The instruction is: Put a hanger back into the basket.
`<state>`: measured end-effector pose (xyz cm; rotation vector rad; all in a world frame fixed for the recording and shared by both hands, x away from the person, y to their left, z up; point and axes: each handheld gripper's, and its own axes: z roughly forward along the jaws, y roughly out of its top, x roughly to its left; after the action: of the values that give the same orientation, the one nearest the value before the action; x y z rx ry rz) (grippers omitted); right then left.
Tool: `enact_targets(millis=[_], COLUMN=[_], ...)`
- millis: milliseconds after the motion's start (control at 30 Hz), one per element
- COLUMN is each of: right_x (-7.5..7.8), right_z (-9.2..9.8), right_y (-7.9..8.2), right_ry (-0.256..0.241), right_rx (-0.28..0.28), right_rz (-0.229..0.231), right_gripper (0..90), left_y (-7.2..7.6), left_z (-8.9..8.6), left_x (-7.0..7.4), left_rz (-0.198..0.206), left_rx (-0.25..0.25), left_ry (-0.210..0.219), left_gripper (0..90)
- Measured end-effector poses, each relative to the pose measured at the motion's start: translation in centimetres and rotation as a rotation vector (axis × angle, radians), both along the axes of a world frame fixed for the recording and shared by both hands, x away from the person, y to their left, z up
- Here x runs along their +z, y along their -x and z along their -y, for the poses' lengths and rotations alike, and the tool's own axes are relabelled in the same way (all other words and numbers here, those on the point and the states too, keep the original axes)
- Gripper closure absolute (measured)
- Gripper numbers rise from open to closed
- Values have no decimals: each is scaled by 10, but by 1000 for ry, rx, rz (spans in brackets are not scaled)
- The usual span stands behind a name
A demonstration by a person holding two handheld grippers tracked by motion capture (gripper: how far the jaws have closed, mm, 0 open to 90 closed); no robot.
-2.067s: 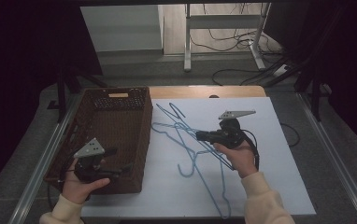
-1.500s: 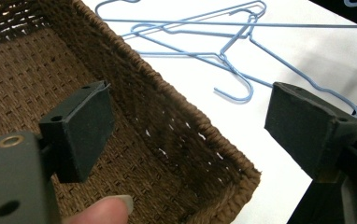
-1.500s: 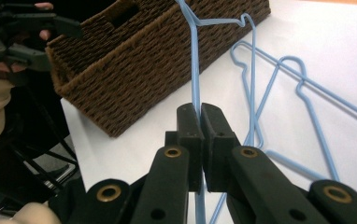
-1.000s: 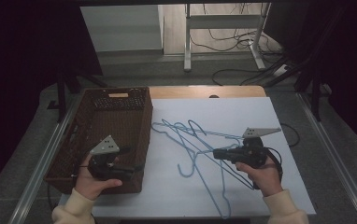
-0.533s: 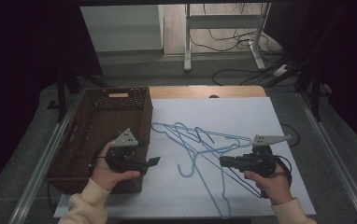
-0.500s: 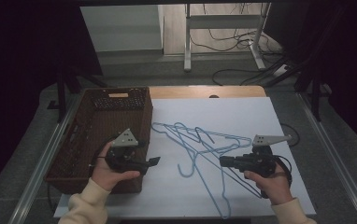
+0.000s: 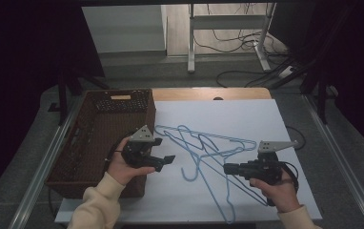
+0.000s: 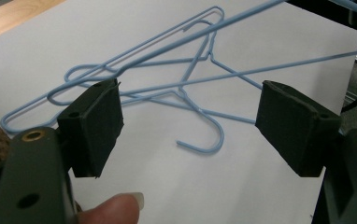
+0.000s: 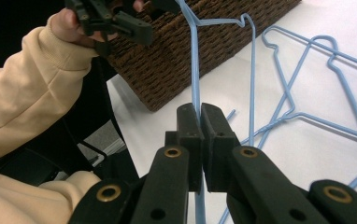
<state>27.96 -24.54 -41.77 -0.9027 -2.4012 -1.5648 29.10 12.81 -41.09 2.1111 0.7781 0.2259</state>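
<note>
Several light-blue wire hangers lie tangled on the white table sheet, just right of a brown wicker basket. My right gripper sits at the near right of the pile. In the right gripper view it is shut on one hanger's wire, which rises away from the jaws. My left gripper hovers at the basket's near right corner, open, pointing at the pile. In the left gripper view its pads stand wide apart with nothing between them, and a hanger hook lies beyond.
The basket takes up the table's left side. A bare wooden strip runs along the far edge. Metal rails flank the table. Stand legs and cables are on the floor behind.
The left gripper has come right from over the basket to the hangers. The right gripper has pulled back toward the near right with a hanger, dragging the pile slightly.
</note>
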Motion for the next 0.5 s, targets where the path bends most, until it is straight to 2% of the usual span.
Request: enact_targets(millis=[500], right_x=[-2], right_z=[-4], right_y=[4], right_ry=[-12], right_rx=[36], right_rz=[-17], right_gripper=[875], left_y=[-18], left_z=[16], left_x=[-5], left_rz=[-22], left_rx=[-31], left_ry=[3], left_gripper=[250])
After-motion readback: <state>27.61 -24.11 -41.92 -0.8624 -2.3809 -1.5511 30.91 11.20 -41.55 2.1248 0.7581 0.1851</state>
